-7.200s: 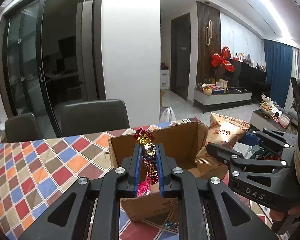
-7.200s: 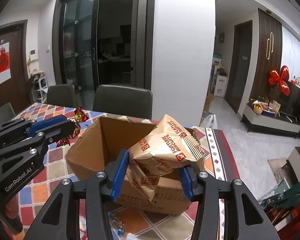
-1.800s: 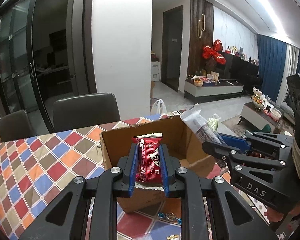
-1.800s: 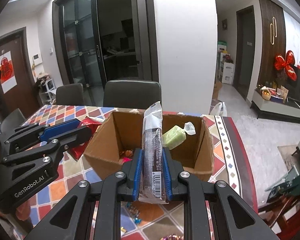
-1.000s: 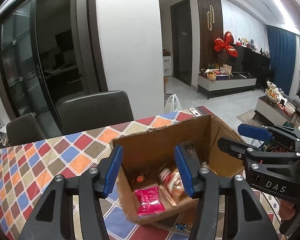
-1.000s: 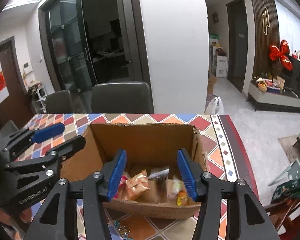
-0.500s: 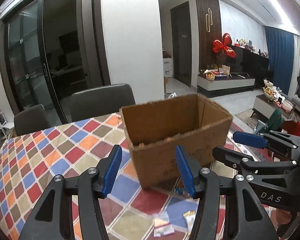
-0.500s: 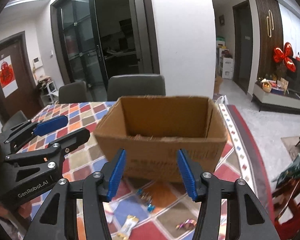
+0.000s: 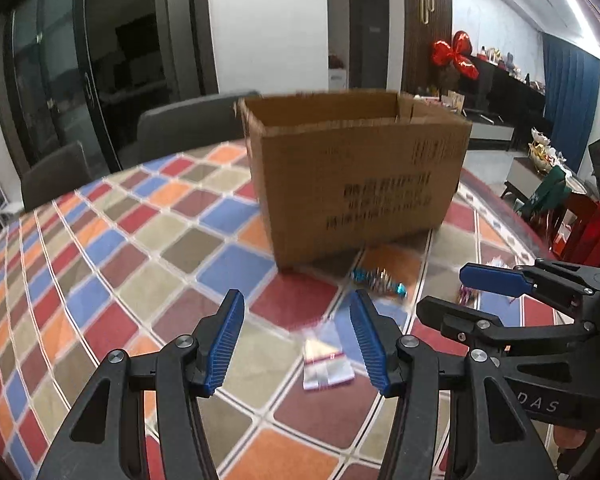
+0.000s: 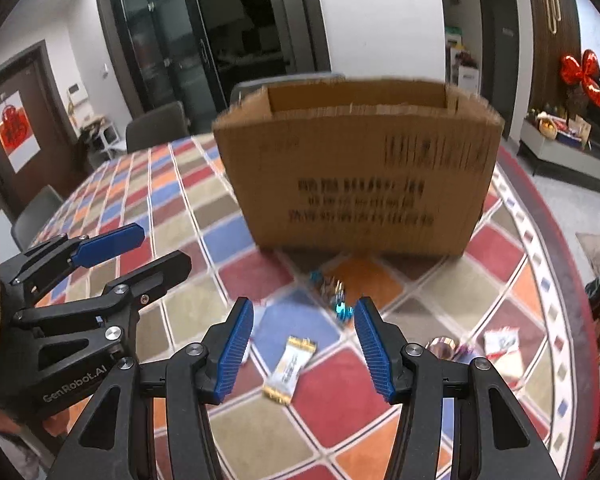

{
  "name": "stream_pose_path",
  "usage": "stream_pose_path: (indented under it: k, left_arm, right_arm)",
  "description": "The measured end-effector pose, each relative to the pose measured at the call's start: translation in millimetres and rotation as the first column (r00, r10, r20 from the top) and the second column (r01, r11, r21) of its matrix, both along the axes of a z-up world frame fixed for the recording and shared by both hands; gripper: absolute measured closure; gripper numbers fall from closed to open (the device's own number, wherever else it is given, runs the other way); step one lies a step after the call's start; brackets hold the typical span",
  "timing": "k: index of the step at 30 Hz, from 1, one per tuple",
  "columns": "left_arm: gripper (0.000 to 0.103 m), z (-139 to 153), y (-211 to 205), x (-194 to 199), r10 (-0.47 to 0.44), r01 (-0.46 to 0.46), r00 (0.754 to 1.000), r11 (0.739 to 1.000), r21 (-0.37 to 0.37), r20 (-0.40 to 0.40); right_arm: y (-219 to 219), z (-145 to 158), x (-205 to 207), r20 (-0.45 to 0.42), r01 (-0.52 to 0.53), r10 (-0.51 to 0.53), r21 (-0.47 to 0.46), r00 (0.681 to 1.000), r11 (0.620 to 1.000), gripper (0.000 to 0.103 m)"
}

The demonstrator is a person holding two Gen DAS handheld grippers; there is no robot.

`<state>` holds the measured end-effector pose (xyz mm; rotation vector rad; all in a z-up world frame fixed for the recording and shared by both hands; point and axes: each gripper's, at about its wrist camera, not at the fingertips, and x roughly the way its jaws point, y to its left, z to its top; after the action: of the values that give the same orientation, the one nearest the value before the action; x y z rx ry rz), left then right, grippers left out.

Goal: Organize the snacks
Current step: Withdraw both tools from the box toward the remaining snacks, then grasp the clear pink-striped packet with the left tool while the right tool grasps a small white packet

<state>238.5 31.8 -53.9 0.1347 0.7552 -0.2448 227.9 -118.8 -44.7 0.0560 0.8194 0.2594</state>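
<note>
An open cardboard box (image 9: 360, 176) (image 10: 360, 176) stands on the checked tablecloth. My left gripper (image 9: 298, 342) is open and empty, low over the cloth; a clear-and-pink small packet (image 9: 326, 366) lies between and just past its fingertips. My right gripper (image 10: 302, 346) is open and empty; a white-and-gold candy bar (image 10: 290, 364) lies between its fingers. A blue foil candy (image 9: 376, 280) (image 10: 334, 290) lies in front of the box. The box's contents are hidden from this low angle.
More wrapped sweets (image 10: 496, 342) and a shiny one (image 10: 442, 346) lie at the right near the table's red border (image 10: 580, 320). Grey chairs (image 9: 188, 124) stand behind the table. The right gripper shows in the left wrist view (image 9: 500, 292).
Both grippers let their snacks go into the box, opened, then drew back and dropped low toward the tabletop in front of the box.
</note>
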Motion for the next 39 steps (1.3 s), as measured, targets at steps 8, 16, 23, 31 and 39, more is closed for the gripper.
stream_pose_path:
  k: [8, 16, 23, 31, 39]
  left_arm:
    - [0.052, -34, -1, -1, -0.030, 0.032, 0.996, 0.999, 0.020, -0.080]
    - [0.052, -49, 1, 1, -0.046, 0.045, 0.990, 0.999, -0.011, -0.132]
    - [0.052, -57, 1, 4, -0.052, 0.049, 0.985, 0.998, -0.026, -0.166]
    - [0.053, -69, -5, 13, -0.038, 0.031, 0.978, 0.999, -0.040, -0.206]
    - [0.053, -78, -13, 24, -0.008, -0.001, 0.973, 0.999, -0.041, -0.229]
  right_arm:
    - [7, -40, 6, -0.111, -0.003, 0.003, -0.005, 0.994, 1.000, 0.050]
    - [12, -62, 13, -0.175, -0.002, 0.004, 0.012, 0.985, 1.000, 0.057]
    - [15, -75, 19, -0.207, -0.002, 0.004, 0.010, 0.978, 1.000, 0.063]
    - [16, -74, 19, -0.201, -0.032, 0.035, 0.020, 0.979, 0.999, 0.080]
    - [10, -68, 14, -0.169, -0.031, 0.029, -0.006, 0.985, 1.000, 0.087]
